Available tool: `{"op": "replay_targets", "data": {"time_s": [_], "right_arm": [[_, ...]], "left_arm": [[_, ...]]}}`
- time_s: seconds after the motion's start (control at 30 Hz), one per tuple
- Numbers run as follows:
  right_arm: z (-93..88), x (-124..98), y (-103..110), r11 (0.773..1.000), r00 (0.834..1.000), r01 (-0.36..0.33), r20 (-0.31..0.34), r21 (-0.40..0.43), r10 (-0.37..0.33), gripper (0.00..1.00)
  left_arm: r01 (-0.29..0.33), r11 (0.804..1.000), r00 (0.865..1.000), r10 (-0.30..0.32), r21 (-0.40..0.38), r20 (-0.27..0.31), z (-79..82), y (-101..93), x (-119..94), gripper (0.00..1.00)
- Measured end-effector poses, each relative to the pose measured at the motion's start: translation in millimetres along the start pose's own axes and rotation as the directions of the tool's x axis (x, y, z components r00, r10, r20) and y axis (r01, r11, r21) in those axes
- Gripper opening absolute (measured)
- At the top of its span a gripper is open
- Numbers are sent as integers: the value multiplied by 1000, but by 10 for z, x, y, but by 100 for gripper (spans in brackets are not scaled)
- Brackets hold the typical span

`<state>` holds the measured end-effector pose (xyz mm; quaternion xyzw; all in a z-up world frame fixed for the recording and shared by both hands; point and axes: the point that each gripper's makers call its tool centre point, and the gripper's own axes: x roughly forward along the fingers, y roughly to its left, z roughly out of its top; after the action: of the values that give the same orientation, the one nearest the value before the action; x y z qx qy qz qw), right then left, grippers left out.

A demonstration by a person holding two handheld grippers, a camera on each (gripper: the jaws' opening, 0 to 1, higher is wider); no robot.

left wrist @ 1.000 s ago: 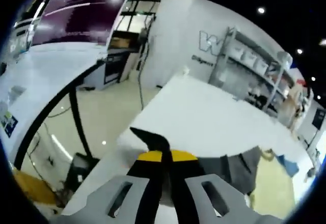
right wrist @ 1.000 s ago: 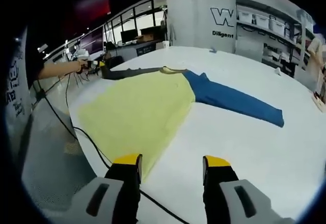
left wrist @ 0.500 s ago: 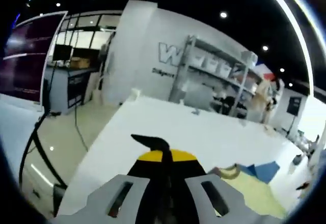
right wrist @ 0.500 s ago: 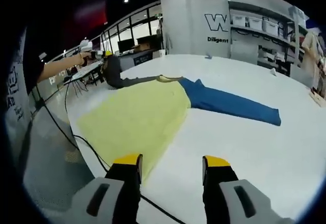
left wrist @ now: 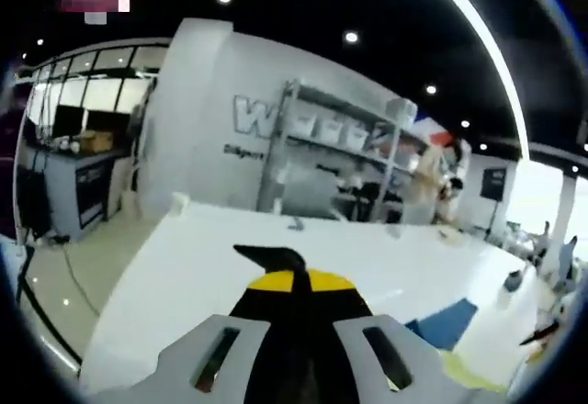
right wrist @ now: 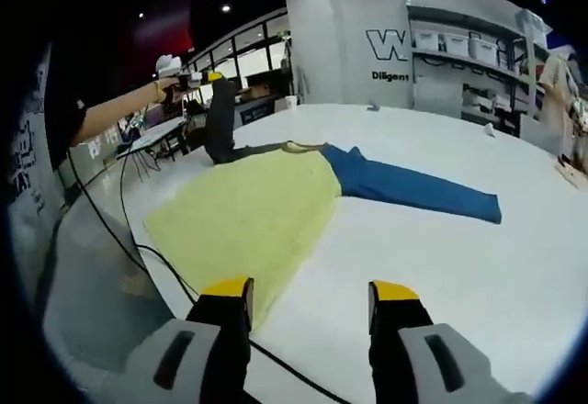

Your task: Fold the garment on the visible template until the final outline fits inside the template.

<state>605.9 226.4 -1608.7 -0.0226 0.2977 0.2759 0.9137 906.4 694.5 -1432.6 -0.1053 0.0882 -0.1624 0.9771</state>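
Two yellow-tipped jaws of the right tool (right wrist: 309,298) stand apart over the white worktop (right wrist: 478,266), beyond which the garment (right wrist: 276,207) lies flat, yellow body and blue sleeve spread. Farther off, the left tool (right wrist: 204,78) lifts the dark grey sleeve (right wrist: 219,119). In the left gripper view that tool (left wrist: 294,280) is clamped on a dark fabric point, the rest hidden below.

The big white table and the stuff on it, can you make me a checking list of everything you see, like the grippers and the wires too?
Surface: white table, wide and mostly bare.
Job's things: garment lies spread flat, yellow body, blue sleeve stretched out, grey sleeve lifted off the table. No template outline can be made out.
Clutter: small items at the far table edge, too small to tell.
Grippers: left gripper held high, shut on the grey sleeve; right gripper open, above the near table edge, holding nothing.
Cables: black cable along the near edge.
Surroundings: shelves with bins, wall lettering, desks behind.
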Motion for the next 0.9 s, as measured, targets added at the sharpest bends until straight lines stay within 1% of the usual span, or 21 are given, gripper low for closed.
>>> {"op": "replay_targets", "data": {"time_s": [0.03,0.07,0.1,0.13,0.17,0.27,0.33,0.37,0.4,0.47,0.5,0.53,0.6,0.67,0.7,0.73,0.77,0.8,0.83,0.87,0.9], "right_arm": [[7,-7,-7,1000,1000,-1,2,1,1,47],[19,-16,-12,1000,1000,1,6,-1,-1,47],[25,-22,-18,1000,1000,2,7,-3,-2,47],[26,-32,-30,1000,1000,3,8,-3,-3,47],[32,-48,-42,1000,1000,6,11,-2,-6,47],[43,-93,-42,1000,1000,14,14,-3,-14,47],[25,-128,-65,1000,1000,20,17,3,-20,47],[17,-137,-67,1000,1000,22,19,5,-22,47],[9,-145,-65,1000,1000,25,19,7,-25,47],[-32,-149,-53,999,1000,28,12,17,-28,47],[-40,-149,-51,999,1000,28,11,18,-29,47],[-68,-151,-57,999,1000,28,8,22,-28,47],[-87,-152,-34,999,1000,27,2,30,-27,47],[-94,-150,-27,999,1000,24,3,33,-24,47],[-99,-149,-26,999,1000,23,1,34,-24,47],[-98,-148,-12,999,1000,24,-1,34,-24,47],[-99,-150,-13,999,1000,24,-2,36,-24,47],[-104,-153,-21,999,1000,25,-3,37,-25,47],[-103,-159,-39,999,999,36,-4,36,-36,49],[-107,-169,-52,999,999,36,-6,33,-36,49],[-107,-179,-48,999,999,33,-9,34,-33,49]], "left_arm": [[34,999,999,-34,19,-17,-61,-139,76,0],[60,998,998,-59,26,-23,-77,-225,156,0],[72,997,997,-71,30,-25,-72,-237,225,0],[86,996,996,-85,31,-28,-80,-292,276,0],[105,994,994,-104,40,-28,-105,-478,293,0],[153,988,988,-153,30,-30,-179,-743,347,0],[180,984,983,-179,17,-31,-286,-959,367,0],[222,975,974,-221,16,-41,-389,-1211,352,0],[232,973,972,-231,18,-41,-419,-1265,356,0],[266,964,963,-266,4,-54,-616,-1485,422,0],[272,962,961,-272,2,-57,-657,-1542,425,0],[287,958,955,-288,-12,-69,-777,-1666,444,0],[305,951,944,-308,-42,-117,-1038,-1806,510,0],[333,943,930,-331,-16,-161,-1256,-1954,533,0],[335,942,928,-332,-12,-171,-1348,-2043,545,0],[349,937,920,-345,-11,-187,-1492,-2153,562,0],[347,937,910,-348,-45,-226,-1734,-2203,579,0],[352,935,906,-353,-48,-235,-1825,-2245,590,0],[359,931,892,-362,-61,-270,-1942,-2334,584,0],[354,933,888,-359,-70,-289,-2033,-2364,585,0],[356,932,885,-359,-66,-296,-2146,-2373,603,0]]}}
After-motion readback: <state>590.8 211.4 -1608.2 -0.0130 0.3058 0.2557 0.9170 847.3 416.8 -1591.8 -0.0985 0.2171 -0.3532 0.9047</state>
